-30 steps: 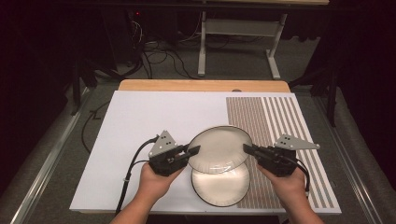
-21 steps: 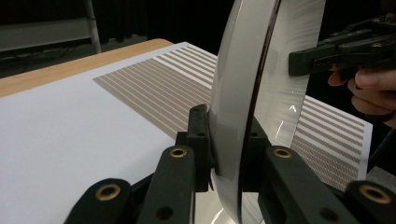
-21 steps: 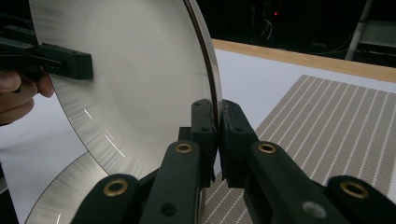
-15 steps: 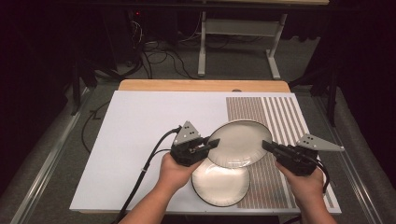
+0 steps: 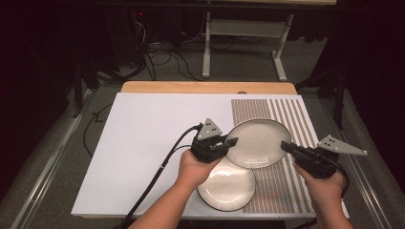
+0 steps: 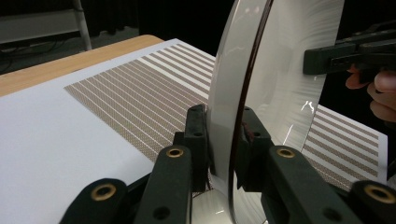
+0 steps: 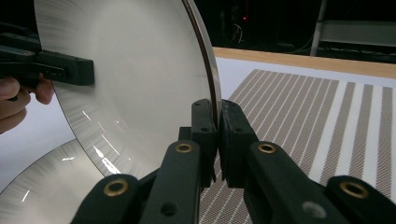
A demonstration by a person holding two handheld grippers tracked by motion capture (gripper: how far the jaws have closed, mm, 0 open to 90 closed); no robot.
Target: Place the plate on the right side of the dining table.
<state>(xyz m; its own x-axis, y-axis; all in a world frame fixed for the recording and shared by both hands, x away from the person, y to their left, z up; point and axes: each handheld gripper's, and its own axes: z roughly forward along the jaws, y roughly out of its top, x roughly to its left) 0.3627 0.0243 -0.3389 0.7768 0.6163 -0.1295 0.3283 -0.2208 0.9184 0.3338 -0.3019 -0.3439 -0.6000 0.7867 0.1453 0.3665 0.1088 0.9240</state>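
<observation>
A white plate with a dark rim (image 5: 260,143) hangs tilted over the striped mat (image 5: 291,114), held by both grippers at opposite edges. My left gripper (image 5: 232,142) grips its left rim; in the left gripper view the rim (image 6: 229,140) stands between the pads, and the jaws have just been opening a little with the rim still between them. My right gripper (image 5: 286,146) is shut on the right rim, with both pads pressed on it (image 7: 217,126). A second, similar plate (image 5: 227,186) lies flat on the table below and nearer to me.
A white board (image 5: 143,143) covers the table, with the brown striped mat on its right part. A wooden edge (image 5: 205,87) runs along the far side. Cables (image 5: 157,171) trail from the left gripper. Beyond the table are a metal frame and floor wires.
Both hands have carried the held plate to the right and slightly away from me, off the lower plate and over the striped mat. The lower plate has stayed in place.
</observation>
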